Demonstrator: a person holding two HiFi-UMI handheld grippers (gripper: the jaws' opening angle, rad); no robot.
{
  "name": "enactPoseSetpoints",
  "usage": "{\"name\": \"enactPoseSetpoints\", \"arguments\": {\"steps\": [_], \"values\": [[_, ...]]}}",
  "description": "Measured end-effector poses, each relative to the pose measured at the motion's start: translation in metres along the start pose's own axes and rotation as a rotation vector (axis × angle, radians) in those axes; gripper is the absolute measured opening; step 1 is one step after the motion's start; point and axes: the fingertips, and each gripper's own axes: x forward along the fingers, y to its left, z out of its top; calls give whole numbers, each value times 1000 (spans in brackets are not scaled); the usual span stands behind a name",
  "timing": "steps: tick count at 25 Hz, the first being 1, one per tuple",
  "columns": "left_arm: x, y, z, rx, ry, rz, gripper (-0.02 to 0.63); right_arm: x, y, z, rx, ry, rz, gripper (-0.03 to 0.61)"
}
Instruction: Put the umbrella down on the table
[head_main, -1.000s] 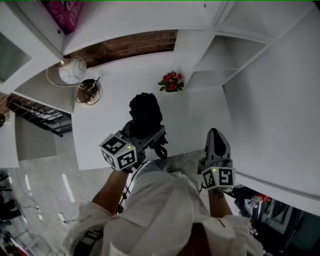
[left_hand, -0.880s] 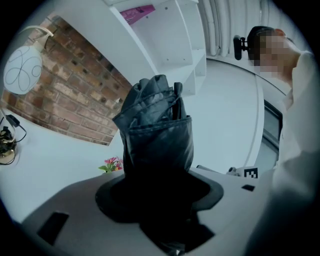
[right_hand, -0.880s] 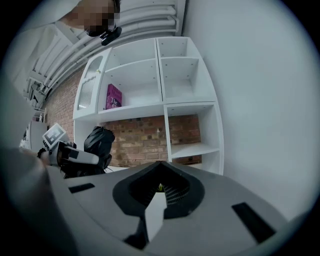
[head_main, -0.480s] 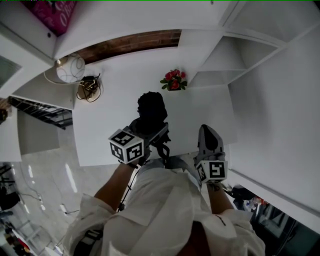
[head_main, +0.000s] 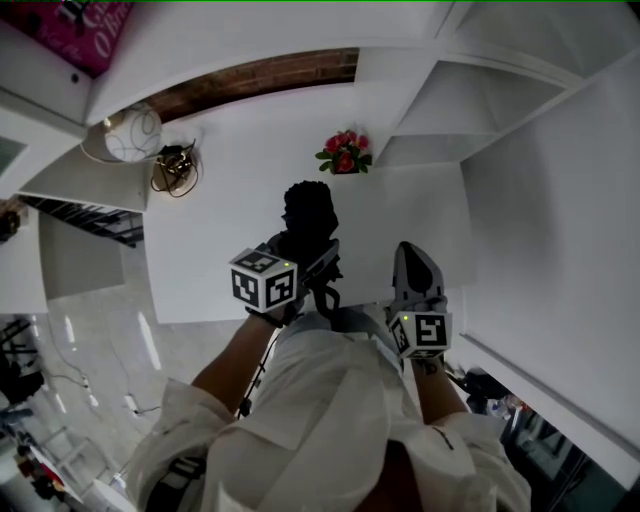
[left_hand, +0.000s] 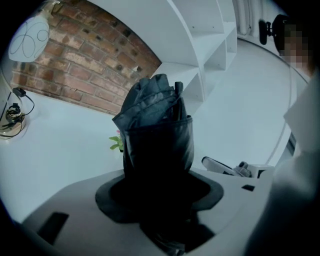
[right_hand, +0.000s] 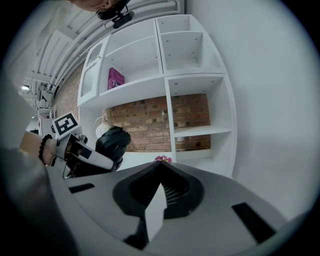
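A black folded umbrella (head_main: 309, 213) sticks out ahead of my left gripper (head_main: 300, 252), whose jaws stand wide and are shut on its lower part. It is over the white table (head_main: 220, 250), near the front edge; whether it touches the top I cannot tell. In the left gripper view the umbrella (left_hand: 157, 131) fills the middle, its folds pointing up and away. My right gripper (head_main: 413, 272) is to its right, apart from it, jaws shut to a point with nothing between them. From the right gripper view (right_hand: 160, 166) the umbrella (right_hand: 113, 141) shows at the left.
A small pot of red flowers (head_main: 343, 155) stands at the back of the table. A round white lamp (head_main: 127, 133) and a coil of cable (head_main: 172, 170) lie at the back left. White shelves (head_main: 440, 110) rise at the right, with a brick wall (head_main: 250, 80) behind.
Both grippers have sunk toward the table. The left one, still holding the umbrella, has shifted right and rolled a little; the right one has drawn slightly closer to it.
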Motion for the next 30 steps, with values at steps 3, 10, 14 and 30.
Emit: {"name": "enactPoseSetpoints", "arguments": {"steps": [3,10,14,30], "values": [[16,10,-15,-55,56,28,265,3,-4,-11,35,12,9,18],[54,41,-47,-85,218,115,265,15,-13,-35,71,47,31,18],[73,60,-67,-142,309,163,265,28,-19,-48,78,65,44,18],[109,120,-112,-236,472,295,273,44,-26,-66,102,106,54,18]]}}
